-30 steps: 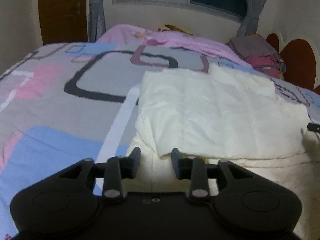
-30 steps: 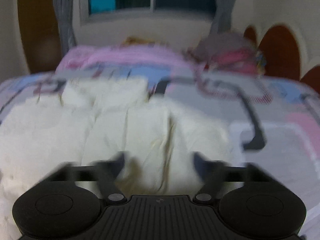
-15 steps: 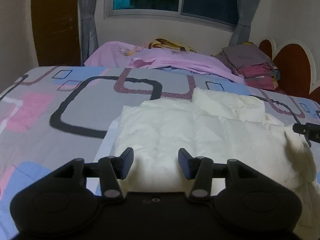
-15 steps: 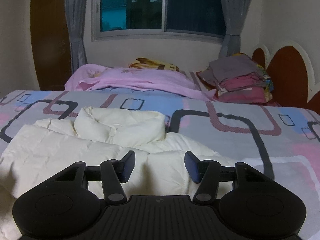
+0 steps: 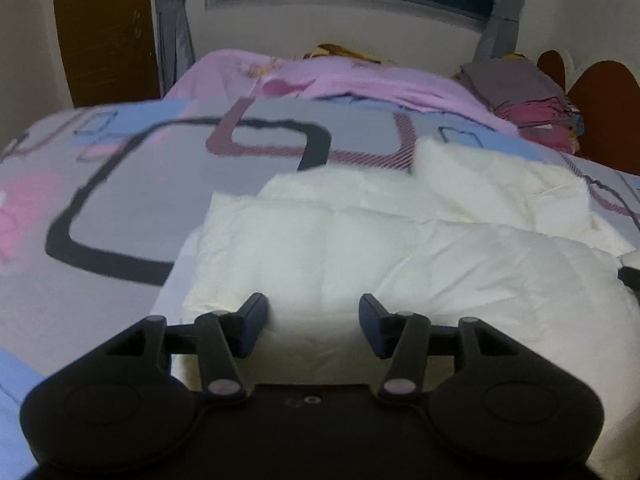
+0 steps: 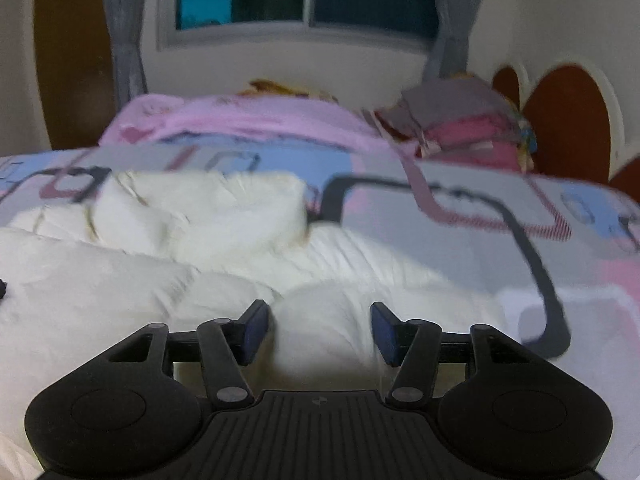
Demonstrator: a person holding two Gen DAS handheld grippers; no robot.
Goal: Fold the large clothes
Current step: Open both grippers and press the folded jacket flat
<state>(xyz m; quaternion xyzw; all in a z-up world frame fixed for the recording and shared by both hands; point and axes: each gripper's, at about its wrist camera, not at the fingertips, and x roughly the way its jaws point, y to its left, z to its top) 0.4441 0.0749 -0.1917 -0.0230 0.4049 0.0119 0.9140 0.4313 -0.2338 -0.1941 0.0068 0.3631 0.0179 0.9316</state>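
A cream padded garment (image 5: 400, 248) lies bunched in thick folds on the patterned bed sheet (image 5: 120, 200). My left gripper (image 5: 312, 328) hovers over its near left edge. Its jaws are opening, and cream fabric shows below the gap with no pad pressing on it. My right gripper (image 6: 318, 332) stands over the near right part of the garment (image 6: 160, 280), jaws apart and gripping nothing. A rolled fold lies further back at the left. The right gripper's dark tip (image 5: 630, 276) shows at the left view's right edge.
A pink blanket (image 5: 340, 80) lies across the far end of the bed. A stack of folded clothes (image 5: 520, 88) sits by the brown headboard (image 5: 604, 108). A window with grey curtains and a brown door (image 5: 104, 28) are behind. Bare sheet (image 6: 520, 248) spreads to the right.
Both grippers have come down and closer over the cream garment. The left jaws have widened. The right jaws are narrower than a second ago and have held since the middle frame.
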